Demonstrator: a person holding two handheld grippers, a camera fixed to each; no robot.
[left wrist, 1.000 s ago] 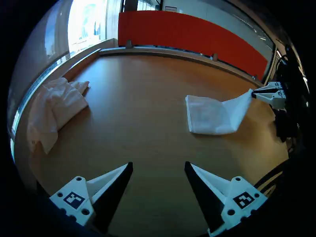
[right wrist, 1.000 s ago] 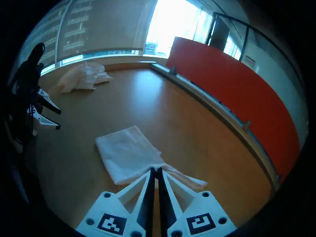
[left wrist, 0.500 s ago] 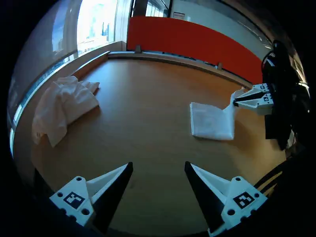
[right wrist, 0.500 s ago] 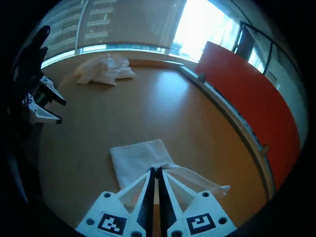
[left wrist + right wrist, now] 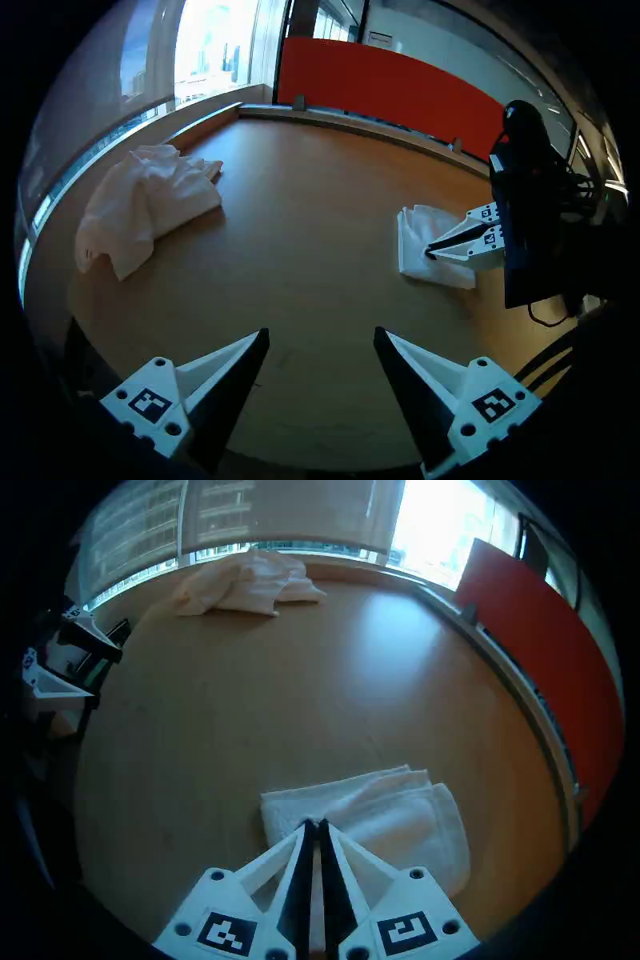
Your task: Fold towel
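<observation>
Our left gripper (image 5: 320,330) hangs over the wooden table (image 5: 304,208) at the bottom of the left gripper view, its jaws spread wide with nothing between them. The towel (image 5: 376,816) lies folded in layers at the lower centre of the right gripper view. Our right gripper (image 5: 314,824) has its jaws pressed together, tips at the towel's near edge; we cannot tell whether cloth is pinched there. In the left gripper view the towel sits at the middle right. A crumpled cloth heap (image 5: 144,200) lies at the upper left, well apart from it. A red panel (image 5: 400,84) runs along the top.
</observation>
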